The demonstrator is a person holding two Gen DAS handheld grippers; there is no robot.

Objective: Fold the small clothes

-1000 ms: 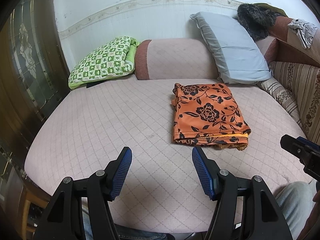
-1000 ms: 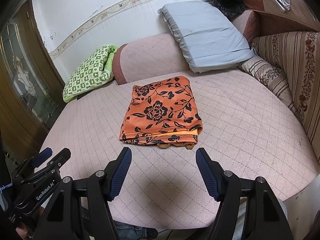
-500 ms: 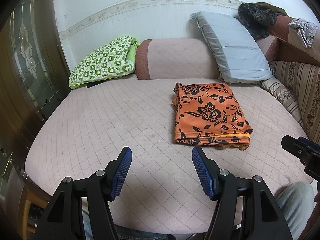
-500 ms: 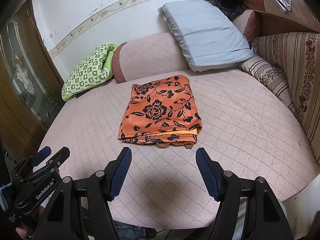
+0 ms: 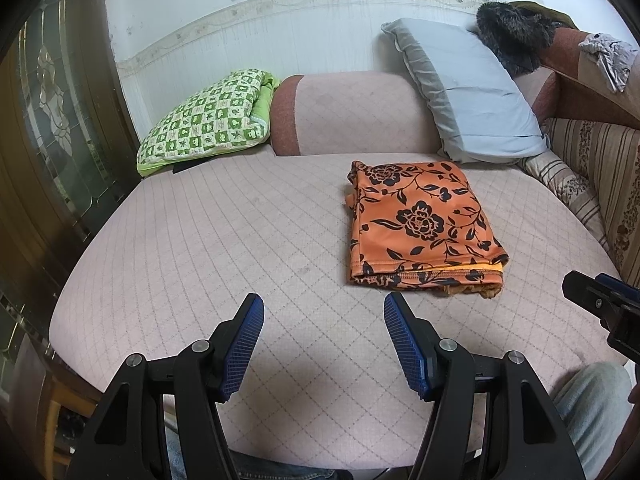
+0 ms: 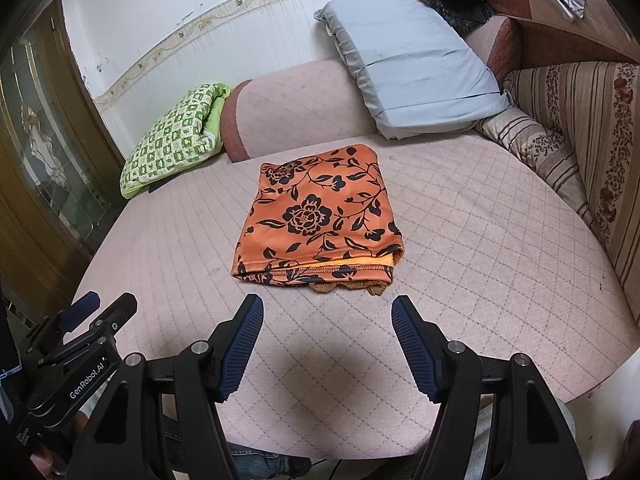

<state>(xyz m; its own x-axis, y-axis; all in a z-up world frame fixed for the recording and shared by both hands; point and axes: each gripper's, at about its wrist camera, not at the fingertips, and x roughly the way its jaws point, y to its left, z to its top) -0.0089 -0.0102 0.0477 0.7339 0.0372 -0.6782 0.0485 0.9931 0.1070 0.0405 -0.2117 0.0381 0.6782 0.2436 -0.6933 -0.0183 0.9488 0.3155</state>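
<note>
An orange garment with a black flower print lies folded into a flat rectangle on the pink quilted cushion. Its open hem faces me. My left gripper hovers open over the cushion's near edge, to the left of the garment and short of it. My right gripper is open too, just in front of the garment's hem, not touching it. Nothing sits between either pair of blue pads. The right gripper's tip shows at the right edge of the left wrist view.
A green checked pillow lies at the back left, a pink bolster in the middle, a grey pillow back right. A striped sofa back rises on the right. A glazed wooden door stands left. A person's knee is below.
</note>
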